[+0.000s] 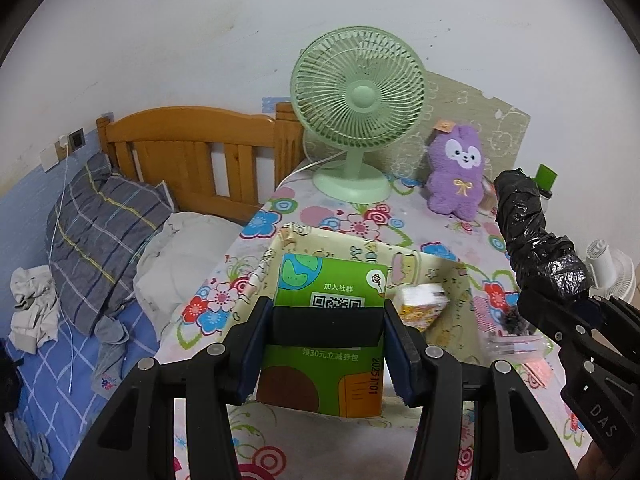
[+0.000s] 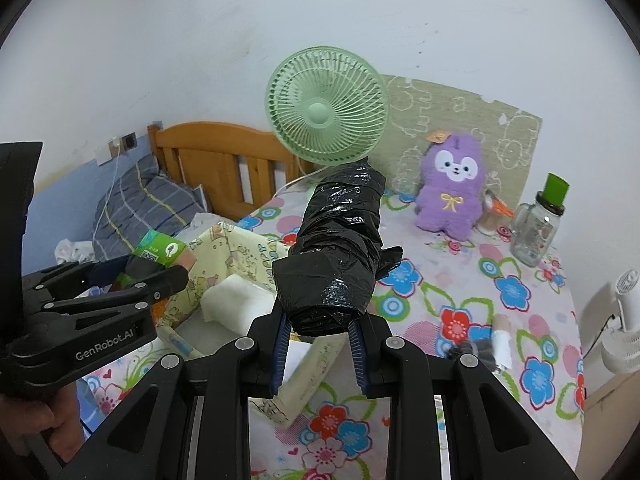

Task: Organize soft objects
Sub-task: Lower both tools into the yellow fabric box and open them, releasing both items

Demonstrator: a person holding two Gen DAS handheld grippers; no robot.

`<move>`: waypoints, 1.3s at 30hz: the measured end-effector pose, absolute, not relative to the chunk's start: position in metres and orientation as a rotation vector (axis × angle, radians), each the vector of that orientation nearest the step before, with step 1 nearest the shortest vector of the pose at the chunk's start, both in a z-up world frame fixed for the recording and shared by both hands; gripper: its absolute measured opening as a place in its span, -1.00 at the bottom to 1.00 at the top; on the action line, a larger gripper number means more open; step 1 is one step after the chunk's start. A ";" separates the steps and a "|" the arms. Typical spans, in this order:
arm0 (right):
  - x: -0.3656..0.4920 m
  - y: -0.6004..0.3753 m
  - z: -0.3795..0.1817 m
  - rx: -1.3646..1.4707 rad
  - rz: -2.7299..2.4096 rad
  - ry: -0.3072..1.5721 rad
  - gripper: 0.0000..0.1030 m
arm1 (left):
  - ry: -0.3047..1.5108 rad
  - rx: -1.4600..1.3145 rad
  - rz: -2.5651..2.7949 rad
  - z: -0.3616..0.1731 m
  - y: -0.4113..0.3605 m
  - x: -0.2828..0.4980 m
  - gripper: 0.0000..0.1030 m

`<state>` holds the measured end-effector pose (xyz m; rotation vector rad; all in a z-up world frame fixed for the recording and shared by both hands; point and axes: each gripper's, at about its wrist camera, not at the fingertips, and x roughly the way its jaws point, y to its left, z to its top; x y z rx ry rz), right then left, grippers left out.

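Observation:
My left gripper [image 1: 326,344] is shut on a green printed pack [image 1: 332,280] with a QR code and a black band, held upright over the yellow cartoon-print fabric box [image 1: 404,254]. In the box lies a small white pack [image 1: 424,300]. My right gripper [image 2: 320,326] is shut on the lower end of a black plastic-wrapped roll [image 2: 340,248], which sticks up and away over the box's right side [image 2: 240,248]. A white soft pack [image 2: 236,296] shows inside the box. A purple plush toy [image 2: 450,196] sits against the wall at the back of the table.
A green desk fan [image 1: 358,92] stands at the back of the flowered tablecloth [image 2: 460,292]. A glass bottle with a green cap [image 2: 536,228] is at the back right, small items [image 2: 480,348] lie at the right, and a white fan [image 2: 624,320] stands beyond the edge. A bed with a striped pillow [image 1: 104,232] lies left.

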<state>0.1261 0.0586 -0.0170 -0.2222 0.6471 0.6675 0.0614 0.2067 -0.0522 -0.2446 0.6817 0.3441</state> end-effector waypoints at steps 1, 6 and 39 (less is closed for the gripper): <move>0.127 0.061 -0.018 -0.224 0.671 0.650 -0.42 | 0.685 -0.246 0.349 -0.054 0.209 0.062 0.05; 0.136 0.072 -0.025 -0.234 0.691 0.674 -0.42 | 0.700 -0.252 0.362 -0.060 0.216 0.067 0.05; 0.143 0.097 -0.049 -0.300 0.768 0.740 -0.42 | 0.727 -0.249 0.392 -0.069 0.222 0.076 0.12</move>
